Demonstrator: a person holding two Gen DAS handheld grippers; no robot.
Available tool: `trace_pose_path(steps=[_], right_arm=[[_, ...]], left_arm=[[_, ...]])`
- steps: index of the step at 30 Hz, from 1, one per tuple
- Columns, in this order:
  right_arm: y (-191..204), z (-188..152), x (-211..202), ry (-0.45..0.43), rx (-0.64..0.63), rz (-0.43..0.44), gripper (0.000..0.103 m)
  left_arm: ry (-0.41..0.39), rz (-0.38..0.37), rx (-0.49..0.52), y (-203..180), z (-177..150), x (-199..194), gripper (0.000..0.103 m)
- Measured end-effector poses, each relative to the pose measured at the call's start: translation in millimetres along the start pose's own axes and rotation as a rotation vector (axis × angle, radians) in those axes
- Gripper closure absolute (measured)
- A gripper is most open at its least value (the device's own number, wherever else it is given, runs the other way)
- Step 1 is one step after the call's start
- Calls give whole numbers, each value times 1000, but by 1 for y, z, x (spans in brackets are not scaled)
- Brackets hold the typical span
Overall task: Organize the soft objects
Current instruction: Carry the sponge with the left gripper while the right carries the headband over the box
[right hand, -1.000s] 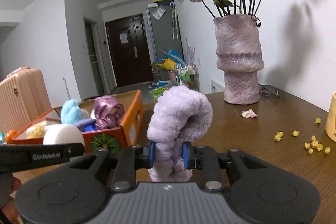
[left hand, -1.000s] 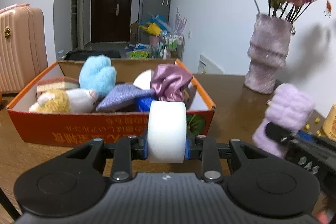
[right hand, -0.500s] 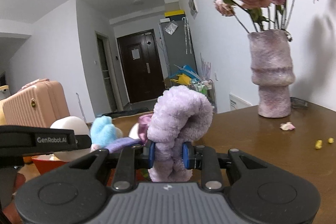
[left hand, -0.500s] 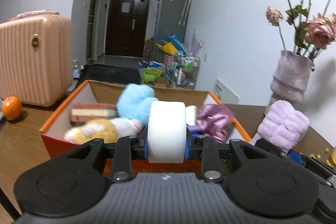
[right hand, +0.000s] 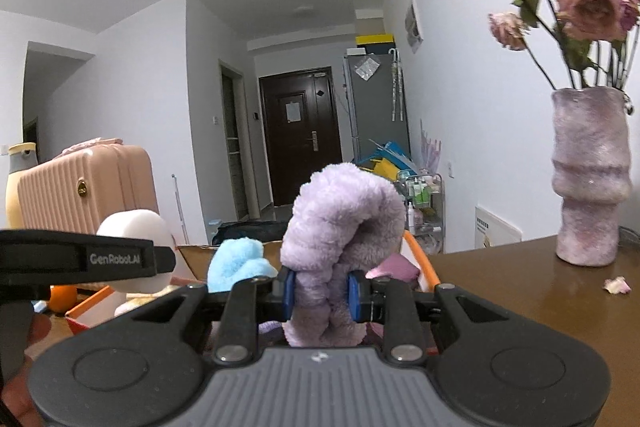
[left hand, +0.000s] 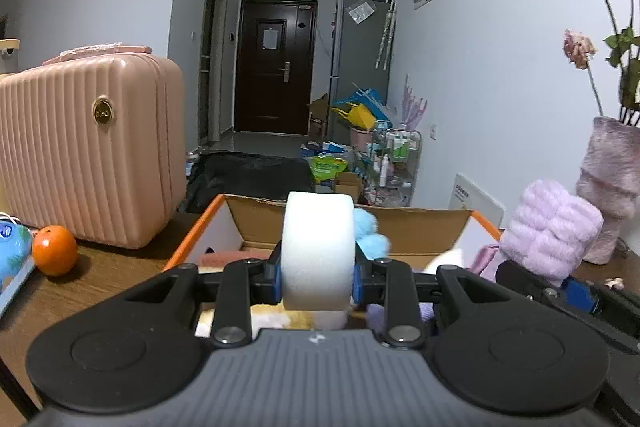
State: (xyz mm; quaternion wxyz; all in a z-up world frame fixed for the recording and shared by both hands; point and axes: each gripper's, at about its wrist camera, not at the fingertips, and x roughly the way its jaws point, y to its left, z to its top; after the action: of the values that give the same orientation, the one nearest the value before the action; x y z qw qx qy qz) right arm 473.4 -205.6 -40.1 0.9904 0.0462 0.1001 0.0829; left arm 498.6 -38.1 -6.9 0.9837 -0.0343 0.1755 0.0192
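Observation:
My left gripper (left hand: 318,283) is shut on a white foam sponge (left hand: 318,251), held over the near part of an orange cardboard box (left hand: 192,231). The box holds a light blue plush (left hand: 370,233), a yellowish plush and other soft things, mostly hidden behind the gripper. My right gripper (right hand: 322,291) is shut on a fluffy lilac cloth (right hand: 340,223), above the box's right side (right hand: 420,255). In the left wrist view the lilac cloth (left hand: 550,227) hangs at the right. The white sponge (right hand: 136,227) and the left gripper's body show at the left of the right wrist view.
A pink suitcase (left hand: 88,147) stands on the brown table (left hand: 100,267) left of the box, with an orange (left hand: 54,250) in front of it. A purple vase of dried roses (right hand: 588,175) stands at the right; a fallen petal (right hand: 618,284) lies near it.
Both grippers have moved forward over the box with their loads still held. The box front has dropped below the left gripper's view, and the vase has slid to the right.

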Motion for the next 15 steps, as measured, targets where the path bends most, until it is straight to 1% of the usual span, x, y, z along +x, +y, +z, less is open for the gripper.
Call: trace_pose_path(steps=[6, 10, 15], right_arm=[[6, 5, 23, -6, -26, 20, 78], [10, 7, 39, -8, -44, 27, 78], [11, 10, 53, -9, -64, 27, 78]], left_arm=[[-14, 30, 24, 5, 3, 15, 73], [-18, 33, 26, 7, 4, 22, 73], [-44, 52, 37, 6, 5, 30, 73]])
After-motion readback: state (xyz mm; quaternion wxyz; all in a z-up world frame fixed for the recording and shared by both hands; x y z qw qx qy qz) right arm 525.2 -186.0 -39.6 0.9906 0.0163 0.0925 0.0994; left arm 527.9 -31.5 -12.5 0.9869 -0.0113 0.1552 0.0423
